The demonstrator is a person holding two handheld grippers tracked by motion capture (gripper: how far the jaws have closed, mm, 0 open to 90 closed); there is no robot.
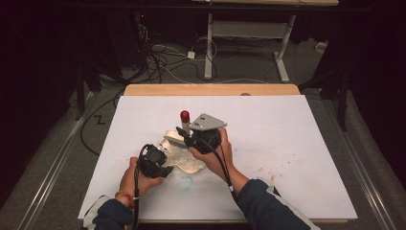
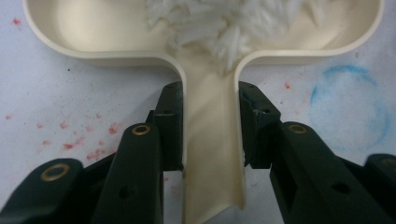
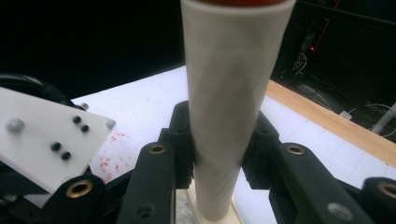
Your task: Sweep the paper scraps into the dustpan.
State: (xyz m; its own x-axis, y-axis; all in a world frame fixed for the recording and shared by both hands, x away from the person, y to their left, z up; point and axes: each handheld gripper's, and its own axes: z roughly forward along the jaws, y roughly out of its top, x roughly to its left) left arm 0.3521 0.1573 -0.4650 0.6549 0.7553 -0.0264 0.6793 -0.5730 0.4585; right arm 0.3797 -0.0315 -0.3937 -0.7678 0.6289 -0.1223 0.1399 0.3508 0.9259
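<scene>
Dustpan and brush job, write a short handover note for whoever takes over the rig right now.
Left gripper: shut on the dustpan handle, holding the cream dustpan flat on the white table cover.
Right gripper: shut on the brush handle, a pale cylinder with a red cap, standing roughly upright at the pan's far side.
Done: a heap of white shreds already lies inside the pan.
Left: from the high view I cannot tell whether loose shreds remain outside the pan; check, sweep any in, then lift it level. Red and blue smudges on the cover are stains.
</scene>
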